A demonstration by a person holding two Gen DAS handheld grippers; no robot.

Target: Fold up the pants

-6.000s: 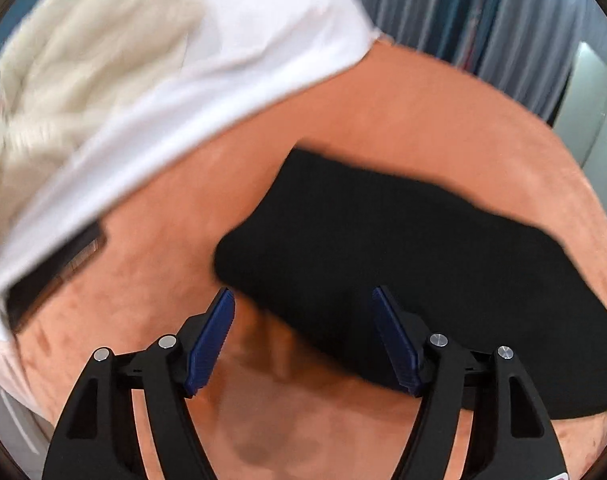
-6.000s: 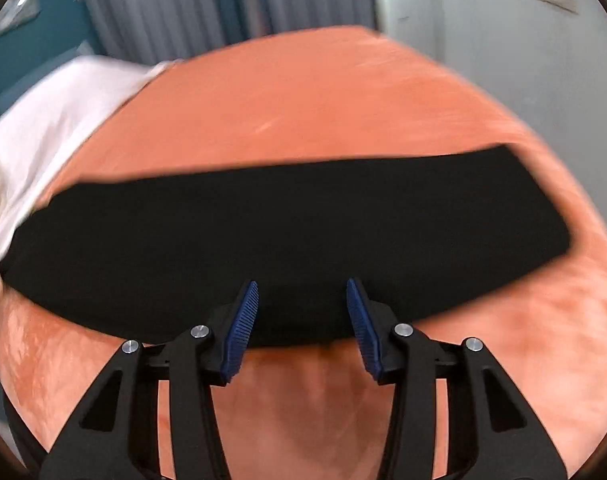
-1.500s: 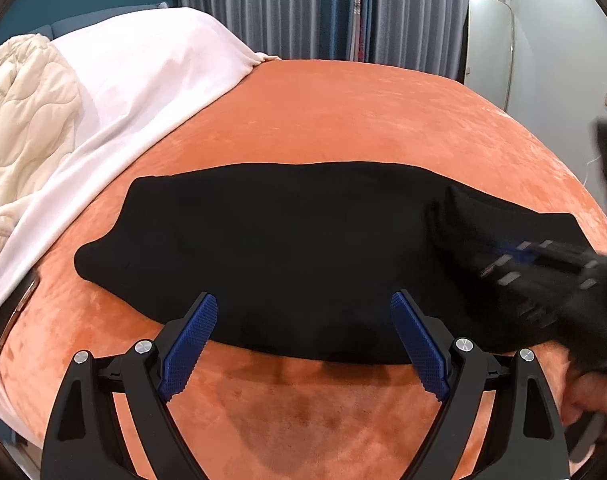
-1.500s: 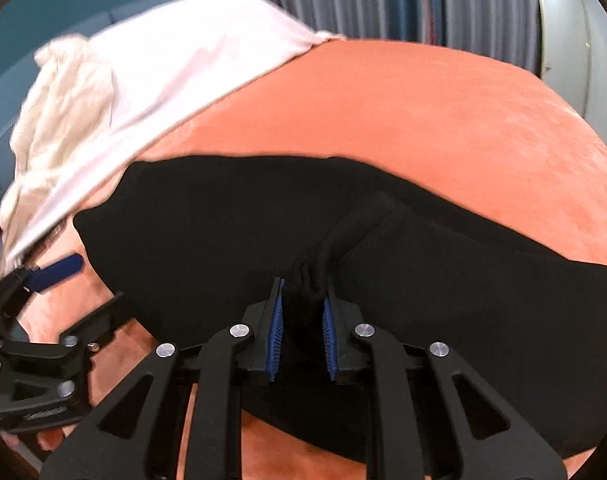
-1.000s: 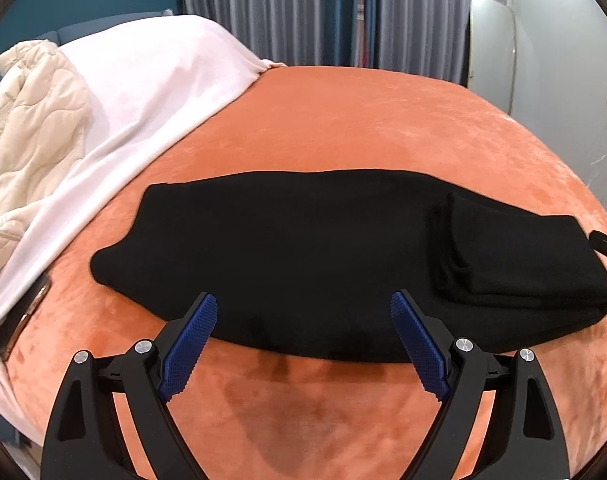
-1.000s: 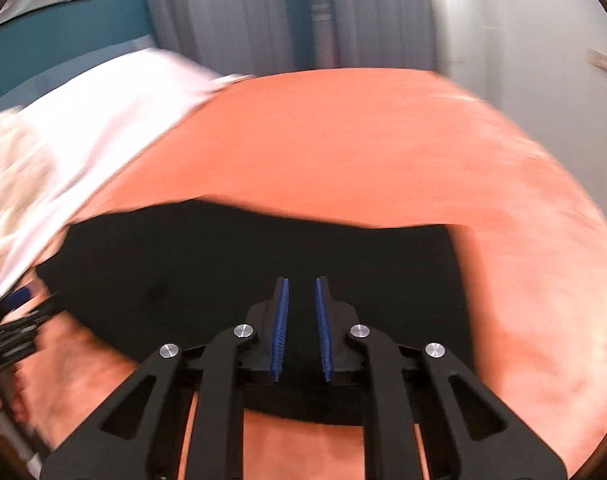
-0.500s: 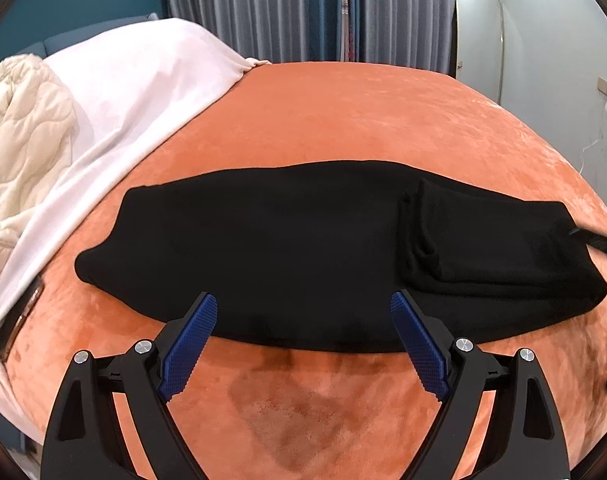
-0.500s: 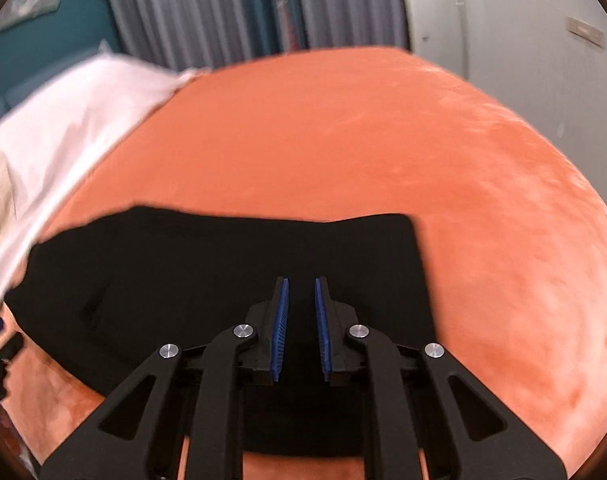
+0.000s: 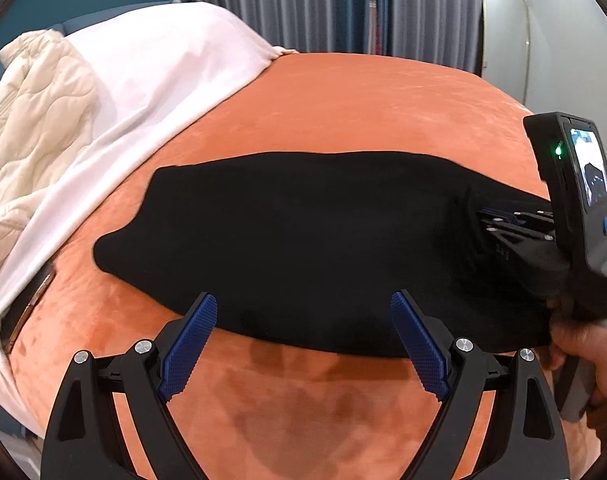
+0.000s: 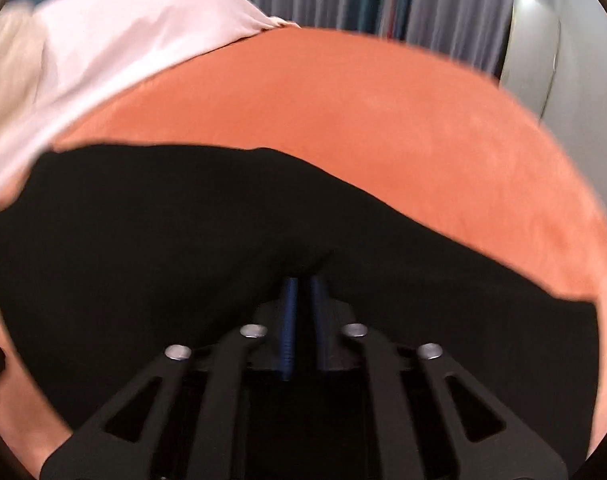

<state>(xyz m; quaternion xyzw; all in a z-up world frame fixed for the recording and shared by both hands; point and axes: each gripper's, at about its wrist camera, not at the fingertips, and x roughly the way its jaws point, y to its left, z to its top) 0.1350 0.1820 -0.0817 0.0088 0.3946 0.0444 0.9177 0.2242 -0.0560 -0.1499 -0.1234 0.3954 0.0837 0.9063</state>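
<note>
Lying flat on the orange bedspread [image 9: 343, 100], the black pants [image 9: 303, 232] stretch across just ahead of both tools, already folded into one long band. The left gripper [image 9: 303, 344] hovers with its jaws spread wide and nothing between them; the near hem of the cloth runs just beyond its fingertips [image 9: 191, 332], so the pads touch nothing. The right gripper [image 10: 302, 292] has just been closing and now stands pinched, its blue pads almost meeting; dark cloth puckers right at their tips, which suggests a fold is caught there, though blur and black on black leave that uncertain. In the left view this tool, held by the person's hand [image 9: 583, 344], sits over the end of the pants far to the right of the left fingers.

The fabric looks soft, limp and light, with a matte knit that should not slip from ribbed pads. It will sag and drag rather than hold shape, so a hold at an edge or corner, through all layers at once, seems best. A pinch through the top layer alone would peel the fold apart
</note>
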